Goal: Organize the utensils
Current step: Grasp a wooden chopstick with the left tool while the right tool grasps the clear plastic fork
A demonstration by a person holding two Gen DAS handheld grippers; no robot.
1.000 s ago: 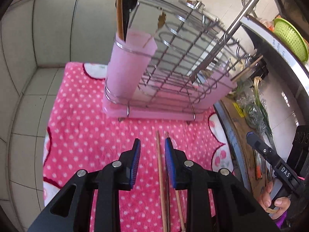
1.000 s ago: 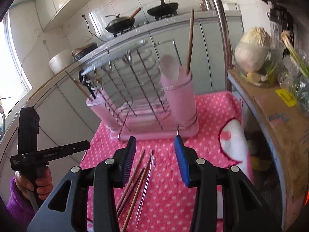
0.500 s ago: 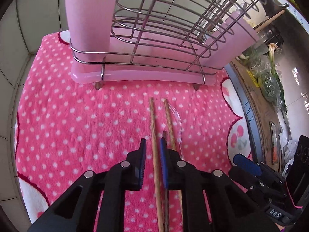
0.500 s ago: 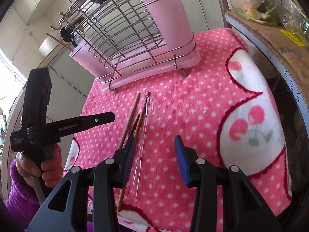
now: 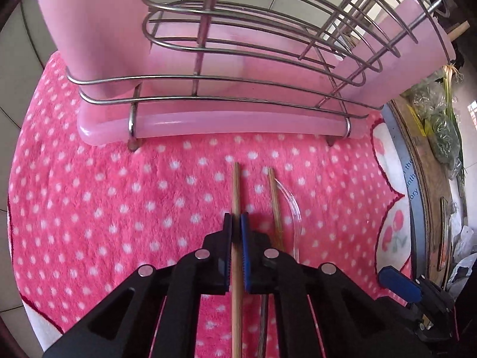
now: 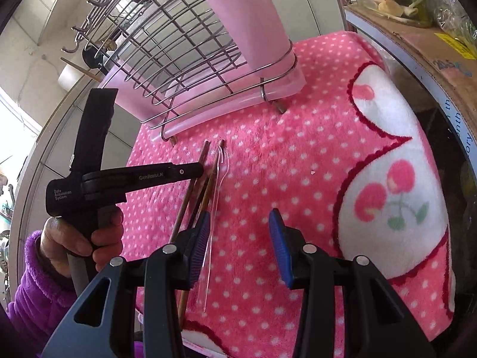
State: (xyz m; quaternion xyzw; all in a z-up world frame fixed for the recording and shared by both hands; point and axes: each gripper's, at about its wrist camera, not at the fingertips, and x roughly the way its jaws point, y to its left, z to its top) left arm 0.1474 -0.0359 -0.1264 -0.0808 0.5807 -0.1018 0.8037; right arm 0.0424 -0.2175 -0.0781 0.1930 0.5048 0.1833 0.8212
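My left gripper [image 5: 236,223] is shut on a wooden chopstick [image 5: 235,191] that lies on the pink dotted cloth [image 5: 119,197]. A second chopstick [image 5: 275,203] and a clear plastic utensil [image 5: 290,205] lie just to its right. The left gripper also shows in the right wrist view [image 6: 199,169], low over the chopsticks [image 6: 190,197]. My right gripper [image 6: 238,238] is open and empty above the cloth, to the right of the clear utensil [image 6: 216,205]. The wire rack with pink holders [image 5: 226,98] stands just beyond; its pink cup [image 6: 250,21] is at the near end.
A curved counter edge with a cardboard box [image 6: 417,44] and bagged greens [image 5: 438,125] runs along the right. Tiled wall panels [image 6: 313,3] stand behind the rack. The cloth has a white cherry patch [image 6: 396,197] at the right.
My left gripper has moved down and forward to the cloth and closed on the leftmost chopstick. My right gripper has dropped lower and stayed open.
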